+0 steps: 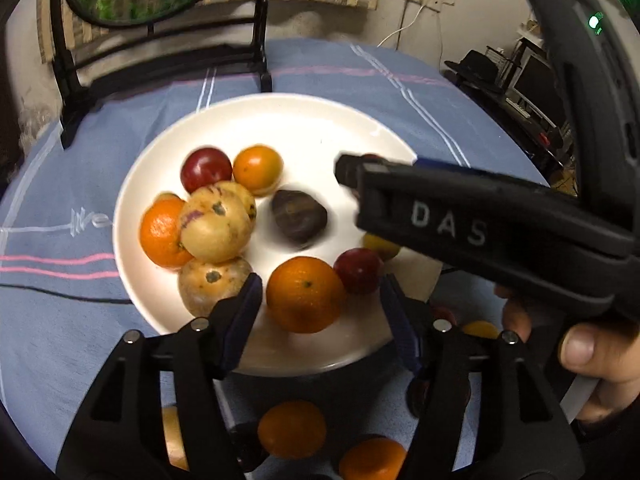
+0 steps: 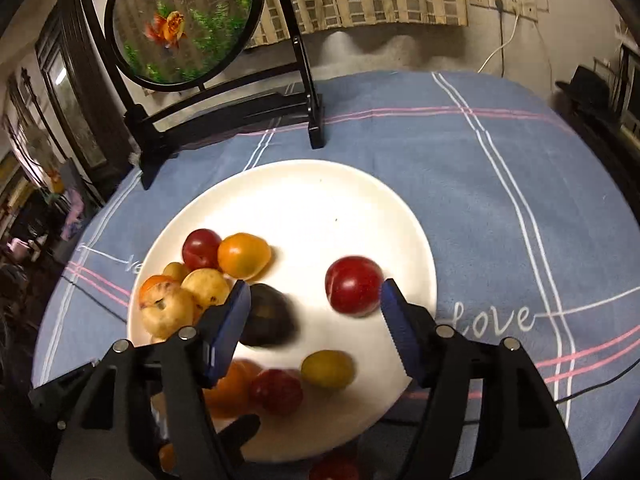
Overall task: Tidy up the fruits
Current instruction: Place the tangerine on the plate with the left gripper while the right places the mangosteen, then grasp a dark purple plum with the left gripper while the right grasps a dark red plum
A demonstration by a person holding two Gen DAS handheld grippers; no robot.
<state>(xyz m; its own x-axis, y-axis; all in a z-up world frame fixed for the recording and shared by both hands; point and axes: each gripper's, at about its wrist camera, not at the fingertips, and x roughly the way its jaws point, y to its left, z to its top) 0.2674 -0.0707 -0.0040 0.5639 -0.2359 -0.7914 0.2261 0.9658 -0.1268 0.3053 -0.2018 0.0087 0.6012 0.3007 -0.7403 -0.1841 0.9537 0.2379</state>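
Table under a blue striped cloth, framed goldfish panel at the back. White plate holds the fruit, mostly heaped on its left side. Left tongs released, straddling an orange, pads not touching. Right tongs released over the plate; a red plum lies loose just inside the right finger. Judgement: round, smooth, light fruit, apt to roll; plum bruises, so take it across the middle, gently.

A goldfish screen stands on the blue tablecloth.
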